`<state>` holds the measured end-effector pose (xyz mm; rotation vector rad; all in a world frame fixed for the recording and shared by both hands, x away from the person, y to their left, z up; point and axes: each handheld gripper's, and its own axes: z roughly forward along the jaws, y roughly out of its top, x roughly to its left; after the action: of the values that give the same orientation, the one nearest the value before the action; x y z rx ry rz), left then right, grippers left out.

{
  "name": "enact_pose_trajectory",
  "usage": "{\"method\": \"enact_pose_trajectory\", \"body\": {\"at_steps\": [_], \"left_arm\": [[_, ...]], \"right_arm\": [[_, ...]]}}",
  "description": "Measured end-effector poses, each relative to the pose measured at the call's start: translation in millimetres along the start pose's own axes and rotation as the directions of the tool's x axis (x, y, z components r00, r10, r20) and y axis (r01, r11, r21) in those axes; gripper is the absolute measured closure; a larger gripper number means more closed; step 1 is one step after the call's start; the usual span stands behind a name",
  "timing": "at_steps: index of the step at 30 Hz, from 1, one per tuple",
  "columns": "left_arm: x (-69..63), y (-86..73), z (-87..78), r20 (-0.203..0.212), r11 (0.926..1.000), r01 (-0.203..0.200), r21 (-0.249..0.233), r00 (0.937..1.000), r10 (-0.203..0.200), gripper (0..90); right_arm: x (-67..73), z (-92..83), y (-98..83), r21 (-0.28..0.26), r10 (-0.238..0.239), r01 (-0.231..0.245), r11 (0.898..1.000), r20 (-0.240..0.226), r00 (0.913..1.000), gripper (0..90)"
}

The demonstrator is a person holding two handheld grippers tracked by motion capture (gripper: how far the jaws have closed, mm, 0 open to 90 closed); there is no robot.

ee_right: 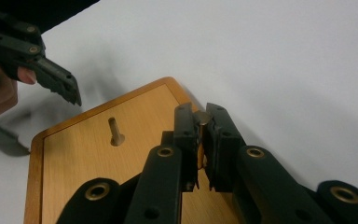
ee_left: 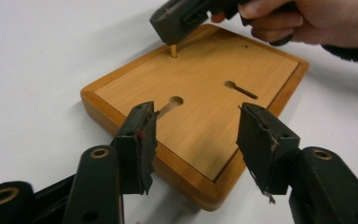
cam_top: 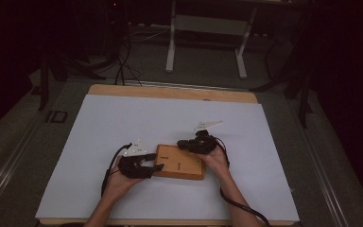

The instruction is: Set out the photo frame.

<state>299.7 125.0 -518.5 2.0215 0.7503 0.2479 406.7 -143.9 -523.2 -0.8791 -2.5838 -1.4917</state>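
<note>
At the bottom of the high view, the two forearms of the person are seen, each hand holding tongs over a white table (cam_top: 123, 123). The left tongs (cam_top: 147, 166) are placed at the lower left of the centre, at the left edge of a wooden board (cam_top: 179, 162). The right tongs (cam_top: 183, 144) are placed at the upper right edge of this board.

The board is flat on the table, a little below the centre of the frame. It is light wood with a darker rim, and two keyhole slots (ee_left: 172, 102) are cut in its face.

In the left gripper view, the left tongs (ee_left: 196, 140) are seen moderately wide, and nothing is between the jaws. The near corner of the board is seen below and between them, but the pads are not touching it. In the upper part of this frame, the right tongs (ee_left: 173, 46) are closed on a small brass pin (ee_left: 173, 50), which stands upright at the far edge of the board.

In the right gripper view, the right tongs (ee_right: 201, 126) are narrow, and the pin (ee_right: 203, 117) is gripped between the jaws, at the corner of the board (ee_right: 98, 168).
</note>
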Motion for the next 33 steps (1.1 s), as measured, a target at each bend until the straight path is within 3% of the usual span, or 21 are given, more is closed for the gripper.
{"method": "enact_pose_trajectory", "body": {"at_steps": [8,14,18,24,28,33], "left_arm": [[-6.0,-0.7,-2.0,0.01,0.9988,-0.048,0.006,0.9988,0.048,35.3],[-6.7,-2.0,-0.7,0.005,0.9973,-0.071,0.017,0.9975,0.071,33.6],[-7.2,-2.5,2.3,-0.037,0.9958,-0.082,0.04,0.9958,0.084,29.2],[-8.6,-3.0,4.4,-0.055,0.9942,-0.094,0.053,0.9938,0.097,26.7],[-12.0,-3.0,8.0,-0.102,0.9899,-0.116,0.081,0.987,0.124,19.9],[-15.2,-3.4,12.3,-0.1,0.9859,-0.133,0.102,0.9847,0.143,16.0]], "right_arm": [[-4.0,0.6,1.9,0.006,0.014,-0.014,1.0,-0.015,0.9998,84.0],[-6.4,1.1,4.0,0.017,0.031,-0.03,0.999,-0.025,0.9992,84.1],[-7.7,1.4,5.6,0.026,0.041,-0.04,0.999,-0.028,0.9988,84.1],[-9.9,1.8,6.8,0.033,0.058,-0.057,0.998,-0.036,0.9977,84.2],[-11.2,2.1,8.1,0.04,0.071,-0.07,0.997,-0.039,0.9967,84.2],[-12.7,2.5,9.1,0.045,0.085,-0.083,0.996,-0.041,0.9955,84.2]]}}
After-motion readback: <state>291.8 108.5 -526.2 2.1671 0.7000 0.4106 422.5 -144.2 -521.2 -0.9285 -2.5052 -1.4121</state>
